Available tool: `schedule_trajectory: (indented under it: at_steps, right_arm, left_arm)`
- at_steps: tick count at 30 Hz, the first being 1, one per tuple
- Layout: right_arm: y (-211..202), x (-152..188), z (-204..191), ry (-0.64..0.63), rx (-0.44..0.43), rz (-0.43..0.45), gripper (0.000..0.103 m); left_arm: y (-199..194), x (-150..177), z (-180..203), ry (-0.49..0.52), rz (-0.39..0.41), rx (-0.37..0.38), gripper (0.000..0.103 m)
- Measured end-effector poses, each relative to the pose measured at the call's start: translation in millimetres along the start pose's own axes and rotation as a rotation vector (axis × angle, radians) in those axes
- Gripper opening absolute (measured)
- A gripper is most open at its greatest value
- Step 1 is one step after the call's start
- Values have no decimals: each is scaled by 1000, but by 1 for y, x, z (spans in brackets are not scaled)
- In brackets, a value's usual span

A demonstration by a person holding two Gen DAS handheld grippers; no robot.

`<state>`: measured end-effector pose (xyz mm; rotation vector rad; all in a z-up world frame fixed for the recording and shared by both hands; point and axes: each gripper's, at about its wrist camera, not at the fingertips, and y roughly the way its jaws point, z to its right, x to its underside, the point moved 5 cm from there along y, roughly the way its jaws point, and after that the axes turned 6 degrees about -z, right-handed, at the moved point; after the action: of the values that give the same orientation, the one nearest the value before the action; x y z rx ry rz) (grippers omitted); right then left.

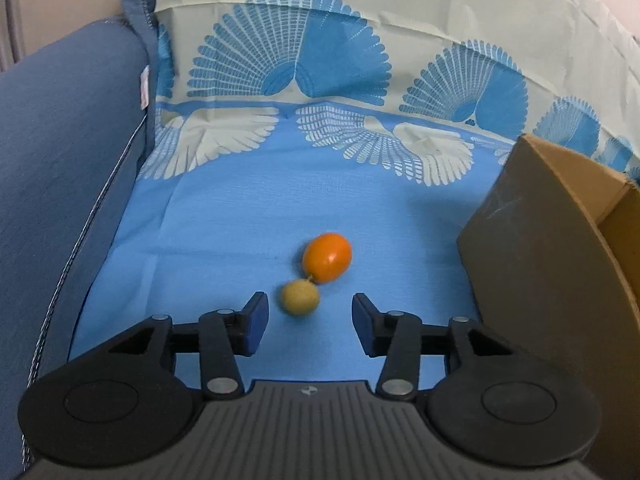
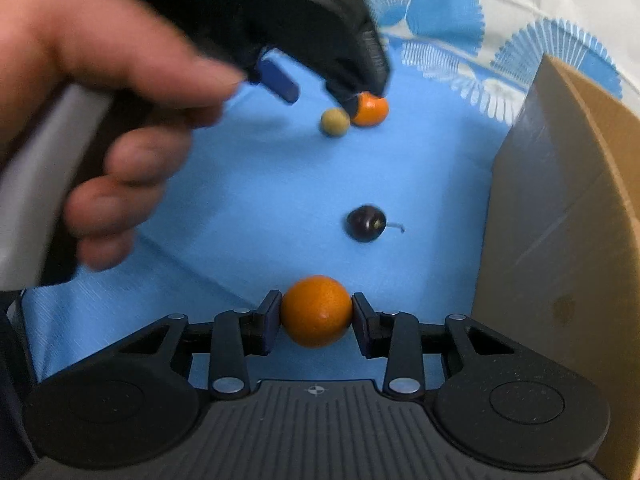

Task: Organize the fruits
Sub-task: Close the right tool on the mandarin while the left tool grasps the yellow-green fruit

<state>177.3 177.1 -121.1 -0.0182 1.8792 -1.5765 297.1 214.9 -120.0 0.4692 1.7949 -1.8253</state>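
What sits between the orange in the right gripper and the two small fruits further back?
A dark cherry on the blue cloth, seen in the right wrist view.

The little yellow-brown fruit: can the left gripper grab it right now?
Probably yes. The left gripper is open, and the small yellow-brown fruit sits just ahead of the gap between its fingers with bare cloth around it. The orange fruit touching it behind could get nudged.

Both wrist cameras look steeply down along their own fingers, close over the blue cloth [image 1: 240,216]. Each shows the cardboard box [image 1: 560,248] at three o'clock. Both share the small orange fruit [image 1: 327,258] touching the tan fruit [image 1: 299,299], near in the left view, far at twelve o'clock in the right.
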Motion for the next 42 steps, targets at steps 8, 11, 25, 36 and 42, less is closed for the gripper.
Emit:
schedule_trajectory:
  at_steps: [8, 11, 25, 36, 42]
  right_arm:
    - [3, -1, -4, 6, 3, -14, 39]
    - [1, 0, -5, 12, 2, -16, 39]
    - [-3, -5, 2, 51, 8, 5, 39]
    - [-1, 0, 3, 54, 12, -13, 39]
    - [0, 2, 7, 64, 16, -17, 39]
  left_arm:
    - [39, -2, 9, 59, -41, -66, 51]
    - [44, -1, 9, 63, -41, -80, 51]
    - [19, 3, 12, 36, -33, -84, 29]
    - [13, 31, -7, -2, -218, -134, 29]
    - [16, 33, -7, 9, -219, -145, 30]
